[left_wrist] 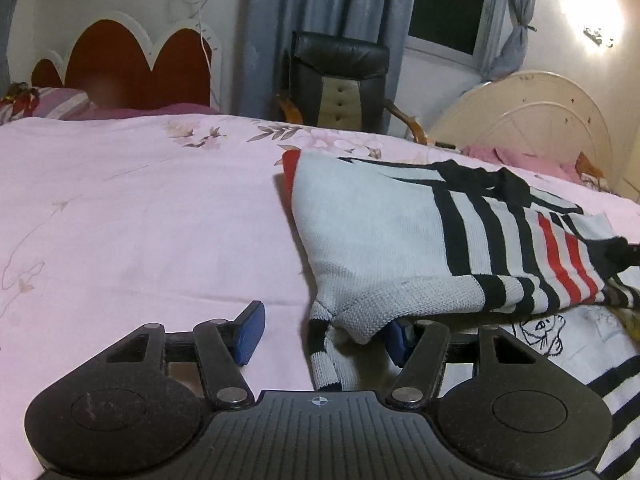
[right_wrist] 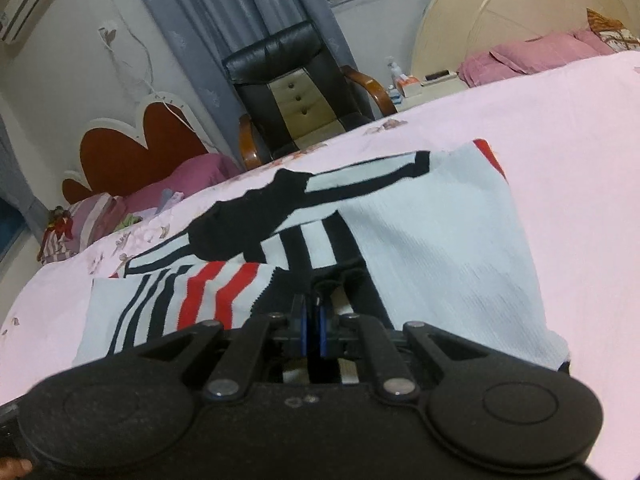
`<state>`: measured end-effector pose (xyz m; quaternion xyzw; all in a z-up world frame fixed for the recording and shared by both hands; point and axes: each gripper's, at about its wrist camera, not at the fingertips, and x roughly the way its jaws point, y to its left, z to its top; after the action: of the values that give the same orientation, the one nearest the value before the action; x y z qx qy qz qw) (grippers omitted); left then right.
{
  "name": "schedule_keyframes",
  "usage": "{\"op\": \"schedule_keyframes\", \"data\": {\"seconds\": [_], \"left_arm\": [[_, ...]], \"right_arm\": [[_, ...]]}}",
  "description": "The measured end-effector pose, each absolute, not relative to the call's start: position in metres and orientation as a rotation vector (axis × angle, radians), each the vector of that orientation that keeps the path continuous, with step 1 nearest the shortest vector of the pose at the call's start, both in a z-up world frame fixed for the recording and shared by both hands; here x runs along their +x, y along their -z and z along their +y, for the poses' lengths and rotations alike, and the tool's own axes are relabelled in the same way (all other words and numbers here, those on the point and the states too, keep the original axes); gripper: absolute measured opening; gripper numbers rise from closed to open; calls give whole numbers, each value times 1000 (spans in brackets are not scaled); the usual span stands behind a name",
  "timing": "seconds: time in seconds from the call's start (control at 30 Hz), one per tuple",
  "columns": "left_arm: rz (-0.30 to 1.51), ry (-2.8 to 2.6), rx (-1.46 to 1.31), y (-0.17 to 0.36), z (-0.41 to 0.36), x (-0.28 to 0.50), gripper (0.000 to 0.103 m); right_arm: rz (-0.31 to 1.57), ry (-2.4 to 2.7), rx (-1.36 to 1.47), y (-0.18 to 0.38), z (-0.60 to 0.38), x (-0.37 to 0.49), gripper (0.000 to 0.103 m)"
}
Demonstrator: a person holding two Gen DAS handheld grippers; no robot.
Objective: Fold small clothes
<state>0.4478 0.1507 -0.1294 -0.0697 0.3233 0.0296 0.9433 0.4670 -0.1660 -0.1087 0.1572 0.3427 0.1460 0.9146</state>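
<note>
Landmark: the sweater [left_wrist: 400, 248], a small grey-white knit with black and red stripes, lying half folded on the bed [left_wrist: 140, 208].
Sweater place: on the pink floral bedsheet, toward the side where the cream headboard [left_wrist: 532, 120] stands; the black chair [left_wrist: 340, 80] is beyond the far edge of the bed from it.
My left gripper [left_wrist: 324, 332]: low at the sweater's near corner, my fingers [left_wrist: 250, 332] spread wide apart.
Left contact: the sweater's corner and a striped cuff [left_wrist: 324, 360] hang in the gap between my fingers; the right pad is partly hidden under the knit, and I cannot tell if it touches.
My right gripper [right_wrist: 314, 320]: at the sweater's near edge, in the black-striped part.
Right grasp: my fingers [right_wrist: 302, 324] pressed close together, pinching a dark fold of the sweater between the blue pads.
Under the sweater: a white garment [left_wrist: 560, 340] with a drawn cartoon figure and black stripes, showing just beside its near edge in the left wrist view.
Other bed: a red scalloped headboard [left_wrist: 132, 68] and pink pillows, well apart from the sweater.
</note>
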Motion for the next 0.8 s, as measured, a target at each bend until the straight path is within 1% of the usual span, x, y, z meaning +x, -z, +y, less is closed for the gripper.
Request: {"op": "schedule_keyframes", "data": {"seconds": [0.1,0.23,0.3,0.37,0.4,0.43,0.5,0.6,0.67,0.7,0.73,0.77,0.8], "left_arm": [[650,-76,-147,128,150,448,62],[671,-69,-136,132,148,450,62],[684,-58,-115,131,146,450,62],[699,-13,-106,125,147,445,62],[686,4,-101,120,148,438,62],[653,20,-95,113,150,428,62],[566,61,-98,95,150,415,62],[521,115,-114,83,134,432,62],[570,136,-109,91,115,457,62],[610,145,-106,100,108,468,62],[674,141,-95,113,101,478,62],[702,133,-73,125,97,483,62],[667,134,-37,126,92,480,62]], "right_arm": [[678,-309,316,102,-167,466,7],[587,-337,250,90,-162,464,7],[628,-311,190,98,-158,473,7],[747,-261,146,115,-157,487,11],[761,-263,158,119,-160,487,11],[740,-261,167,117,-163,483,19],[681,-263,174,106,-167,471,19],[622,-316,134,97,-156,460,19],[631,-337,58,101,-137,464,19],[643,-345,28,104,-127,466,18],[657,-338,-19,110,-119,469,19],[685,-301,-72,117,-114,473,19],[699,-276,-97,123,-114,476,19]]}}
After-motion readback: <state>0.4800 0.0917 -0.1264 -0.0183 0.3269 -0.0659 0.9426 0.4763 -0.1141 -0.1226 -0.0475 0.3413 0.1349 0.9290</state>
